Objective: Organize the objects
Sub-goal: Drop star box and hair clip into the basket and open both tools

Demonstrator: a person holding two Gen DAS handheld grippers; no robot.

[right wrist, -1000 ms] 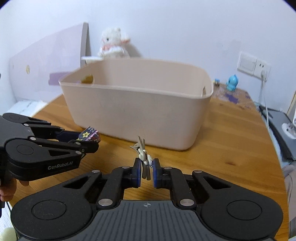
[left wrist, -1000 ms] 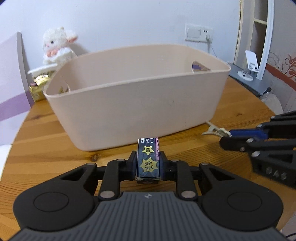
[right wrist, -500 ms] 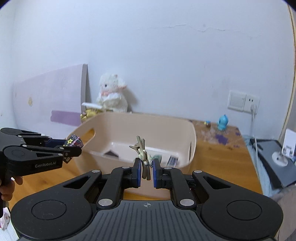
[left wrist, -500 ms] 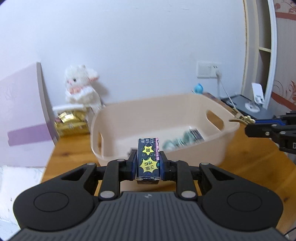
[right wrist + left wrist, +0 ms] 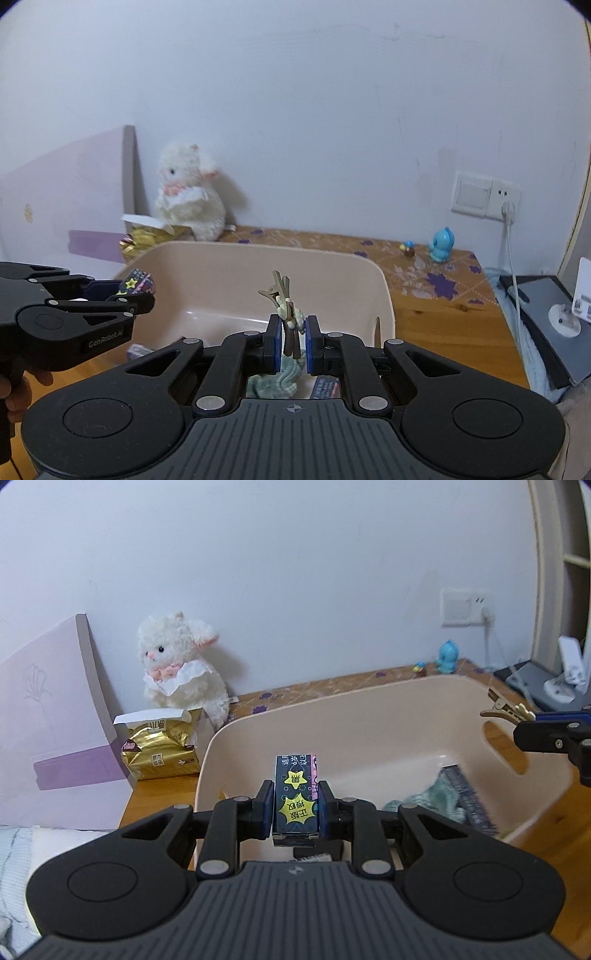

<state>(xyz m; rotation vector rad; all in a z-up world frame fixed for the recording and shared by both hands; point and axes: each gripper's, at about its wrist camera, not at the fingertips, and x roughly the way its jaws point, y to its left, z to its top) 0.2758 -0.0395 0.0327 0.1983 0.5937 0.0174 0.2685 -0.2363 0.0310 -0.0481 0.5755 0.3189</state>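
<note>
Left gripper (image 5: 296,805) clamps a dark box (image 5: 296,797) with yellow stars, upright, held above the beige bin (image 5: 369,716) at its 9 o'clock side. Right gripper (image 5: 290,341) pinches a hair clip (image 5: 282,299), above the bin's 3 o'clock end. Inside the bin lies teal cloth (image 5: 436,801). A plush lamb (image 5: 177,664) sits at 11 o'clock beyond the bin.
</note>
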